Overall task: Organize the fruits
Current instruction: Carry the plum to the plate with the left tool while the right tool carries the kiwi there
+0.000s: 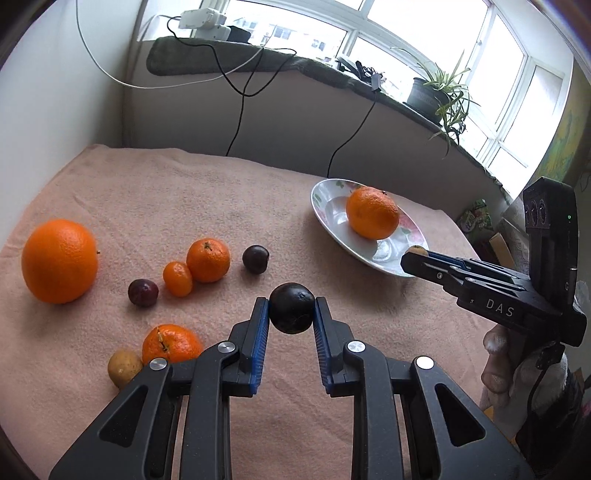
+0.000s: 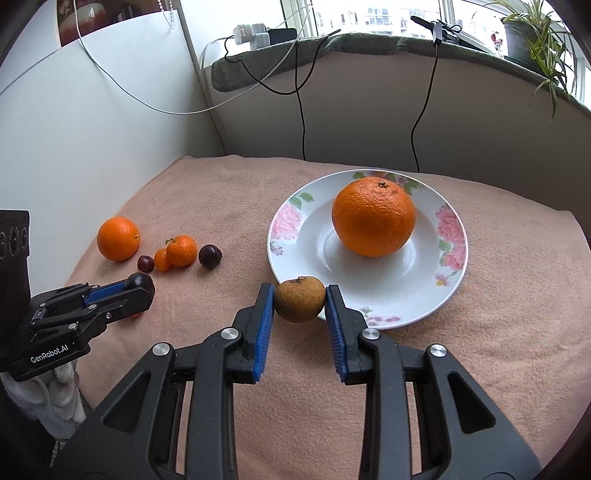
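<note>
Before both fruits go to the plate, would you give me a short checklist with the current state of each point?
1. Left gripper shut on the dark fruit: ok.
2. Right gripper shut on the brown fruit: ok.
3. Free room on the plate beside the large orange: ok.
4. Both fruits lifted clear of the cloth: cannot tell.
5. All loose fruit off the plate: not ok, several remain, such as the big orange.

A pink towel [image 2: 480,332] is spread over the table. White walls [image 2: 92,129] are met by a padded windowsill [image 2: 369,44], where a potted plant [image 1: 439,92] is lit by bright windows [image 1: 406,33].
</note>
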`<state>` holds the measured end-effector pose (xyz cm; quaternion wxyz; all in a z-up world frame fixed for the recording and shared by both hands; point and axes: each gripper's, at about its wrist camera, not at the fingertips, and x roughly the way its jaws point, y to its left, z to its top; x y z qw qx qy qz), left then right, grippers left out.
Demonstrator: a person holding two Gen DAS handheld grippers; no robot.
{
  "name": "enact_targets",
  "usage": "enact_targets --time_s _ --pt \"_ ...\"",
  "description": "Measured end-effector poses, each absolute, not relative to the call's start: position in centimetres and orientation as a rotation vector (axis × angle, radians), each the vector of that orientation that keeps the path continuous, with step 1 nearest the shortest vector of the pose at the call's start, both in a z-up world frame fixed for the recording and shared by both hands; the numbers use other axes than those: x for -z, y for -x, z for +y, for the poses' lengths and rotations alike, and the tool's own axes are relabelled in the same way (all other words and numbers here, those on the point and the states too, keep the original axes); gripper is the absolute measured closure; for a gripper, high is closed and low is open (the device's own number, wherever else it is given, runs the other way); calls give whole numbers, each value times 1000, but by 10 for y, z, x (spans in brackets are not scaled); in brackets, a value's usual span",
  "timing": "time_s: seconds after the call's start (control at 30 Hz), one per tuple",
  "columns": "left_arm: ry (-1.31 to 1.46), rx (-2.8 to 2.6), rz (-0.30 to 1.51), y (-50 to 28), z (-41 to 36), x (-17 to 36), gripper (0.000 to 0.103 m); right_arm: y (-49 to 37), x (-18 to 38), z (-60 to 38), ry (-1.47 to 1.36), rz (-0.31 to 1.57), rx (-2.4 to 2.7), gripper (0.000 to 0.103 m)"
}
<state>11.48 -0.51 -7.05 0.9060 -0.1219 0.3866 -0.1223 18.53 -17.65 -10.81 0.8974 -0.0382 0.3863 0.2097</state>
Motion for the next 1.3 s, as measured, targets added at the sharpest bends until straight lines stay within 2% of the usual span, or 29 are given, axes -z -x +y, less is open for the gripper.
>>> enact_targets --time_s 0.63,1.3 --pt "199 349 805 -170 -63 65 81 -199 109 -219 40 797 -342 74" --pt "159 388 832 -186 -92 70 81 -207 115 -225 55 812 -312 74"
